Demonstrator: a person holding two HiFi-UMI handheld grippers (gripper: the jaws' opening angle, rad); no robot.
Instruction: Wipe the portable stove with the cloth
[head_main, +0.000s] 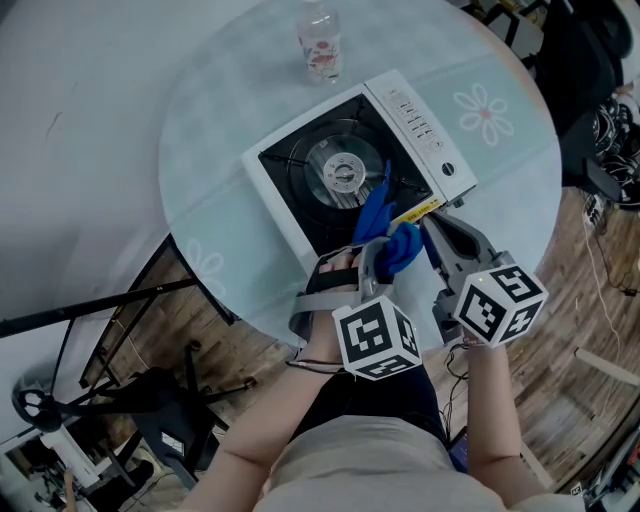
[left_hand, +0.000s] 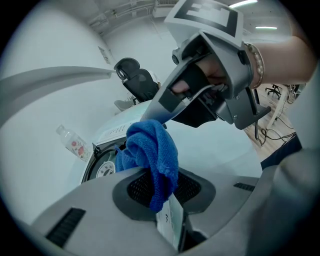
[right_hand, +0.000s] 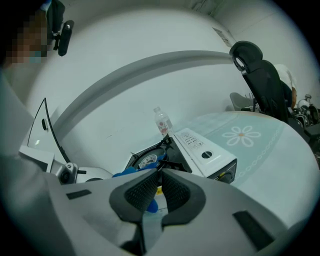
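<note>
- Fingers (left_hand: 135, 189) of the left gripper (left_hand: 160, 192) squeezed tight on a soft, fluffy blue cloth (left_hand: 150, 150), all bunched up in a ball
- Fingers (right_hand: 177, 192) of the right gripper (right_hand: 159, 185) pressed almost together, with only a thin slit between them and a bit of blue showing in it
- In the left gripper view, right gripper tip sitting right on top of the cloth, so most likely pinching it too
- Cloth held over the near corner of the white square portable stove (head_main: 420, 125) with the black top; hard to tell if touching the stove yet
- Stove flat on the round, pale glass table (head_main: 220, 130) with flower pictures, a round silver burner (head_main: 343, 172) in its middle
- Small clear plastic bottle (head_main: 320, 40) with a pink label standing just behind the stove
- Step in hand, at a guess: getting the cloth ready over the stove, with no rubbing to see yet
- Next, most likely: let go with the right, bring the cloth down onto the black top, push softly and rub from side to side
- Care needed near the burner and the metal prongs around it, easy places for a fluffy cloth to catch
</note>
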